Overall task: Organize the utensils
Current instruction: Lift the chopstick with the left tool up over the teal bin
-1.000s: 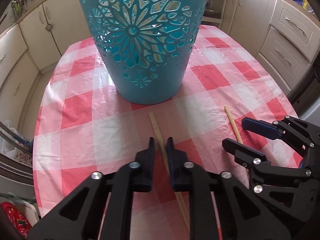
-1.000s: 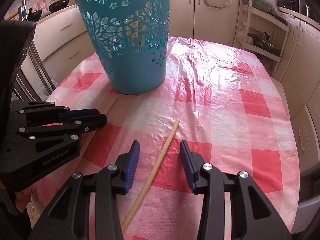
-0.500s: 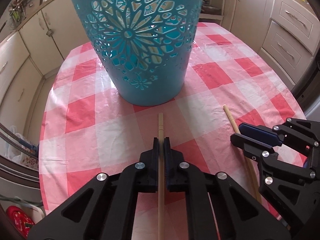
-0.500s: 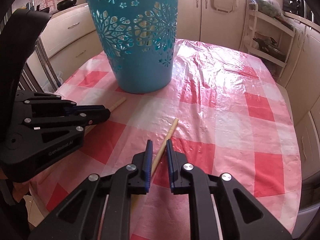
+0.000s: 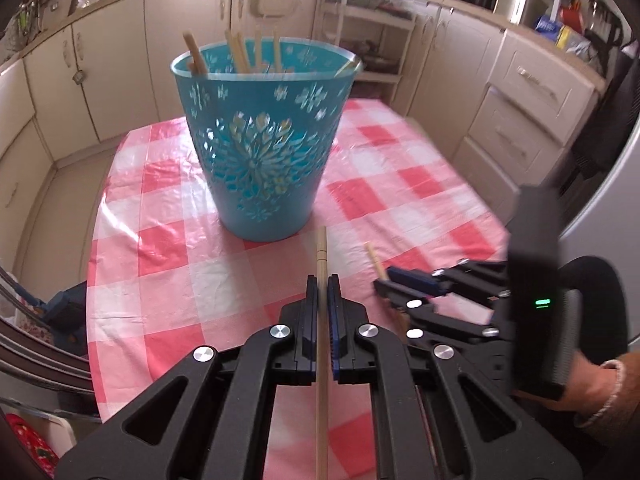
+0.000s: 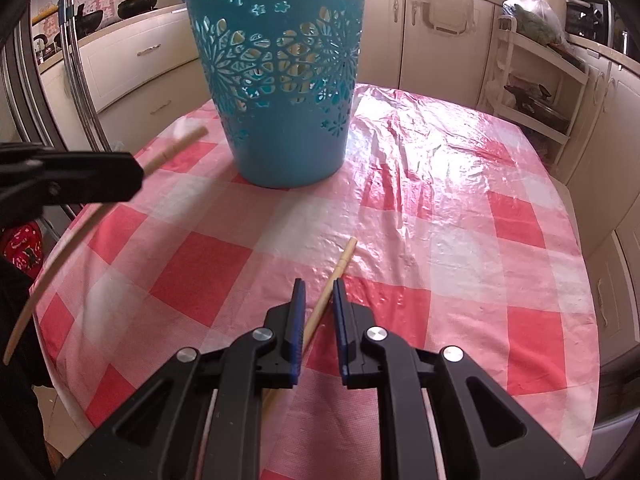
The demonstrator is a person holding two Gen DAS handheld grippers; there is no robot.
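Left wrist view first: what does the left hand-held gripper have?

Its jaws are closed tight on a raised chopstick, gripped partway along. The front end points at the foot of the blue basket and stops short of it.

Is that stick off the cloth?

Yes. From the right wrist it hangs in the air over the tabletop's left edge, and its rear end reaches out past that edge.

And the right hand-held gripper?

Low over the checked cloth. Its jaws have just been closing, and the second chopstick crosses slantwise between them, touching both blue pads. A narrow gap is left because of the slant. The front end of that stick lies on the cloth.

Where does the basket stand?

Upright on the far part of the tabletop, toward its left side, with several chopsticks in the basket leaning above the rim. The two held sticks are near each other in front of it.

How much open room?

Bare cloth runs from the basket's right side to the rounded right edge. A strip of cloth lies between both stick tips and the basket. Cream cupboards ring the table, with a gap beyond each edge. A person's hand shows at the right hand-held gripper's grip.
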